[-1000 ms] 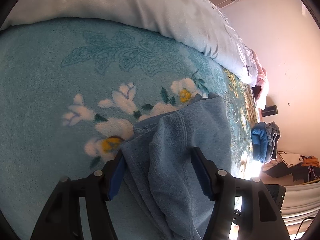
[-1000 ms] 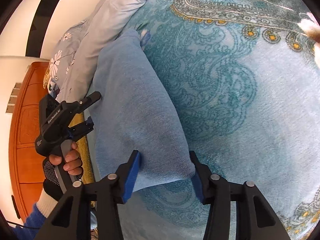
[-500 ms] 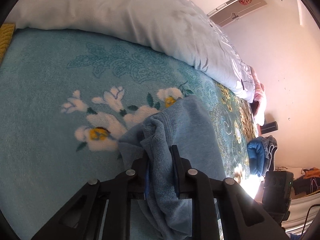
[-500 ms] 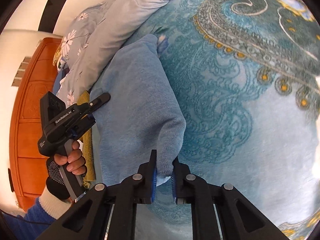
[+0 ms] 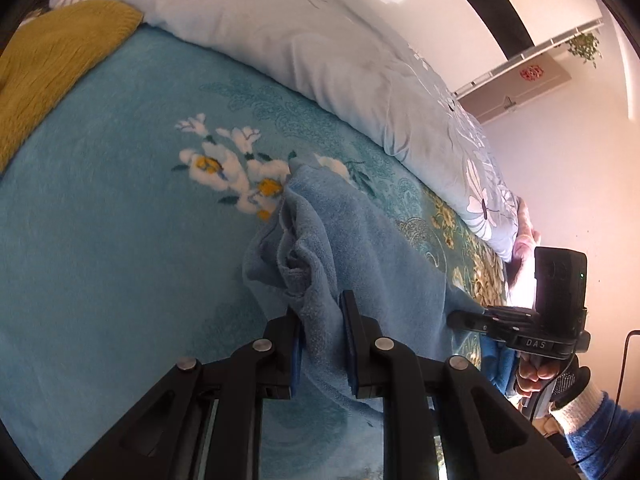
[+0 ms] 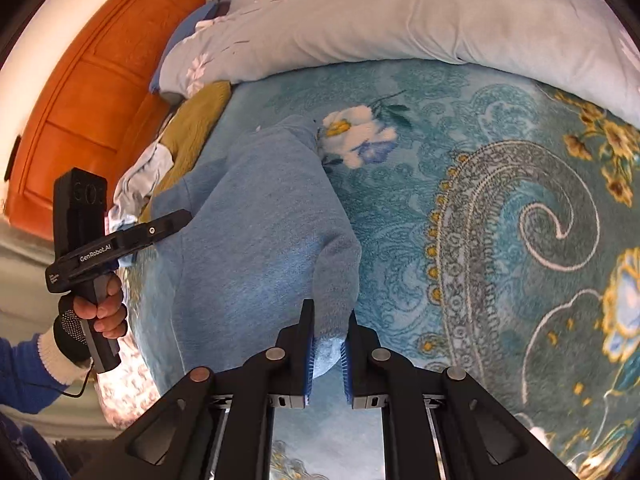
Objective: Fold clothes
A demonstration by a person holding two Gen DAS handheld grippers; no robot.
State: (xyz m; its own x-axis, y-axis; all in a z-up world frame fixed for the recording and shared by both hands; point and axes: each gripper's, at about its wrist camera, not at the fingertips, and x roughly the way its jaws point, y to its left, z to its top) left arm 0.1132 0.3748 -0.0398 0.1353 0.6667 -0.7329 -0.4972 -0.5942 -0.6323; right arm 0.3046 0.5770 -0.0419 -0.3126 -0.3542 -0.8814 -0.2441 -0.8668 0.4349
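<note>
Now both grippers are clamped on the same blue fleece garment (image 5: 360,240), which lies across the teal floral blanket (image 5: 100,240) on the bed. In the left wrist view the left gripper (image 5: 322,344) has its fingers (image 5: 352,344) pinched on a bunched, wrinkled edge of the garment, the cloth rising in folds just ahead of the pads. In the right wrist view the right gripper (image 6: 328,354) grips another edge of the garment between its blue-padded fingers (image 6: 307,360), and the fabric stretches from there toward the left gripper at the frame's left. A pale floral duvet (image 6: 400,12) lies heaped along the blanket's far side, with a mustard-yellow cloth (image 5: 48,64) beside it near the orange wooden headboard (image 6: 88,80).
</note>
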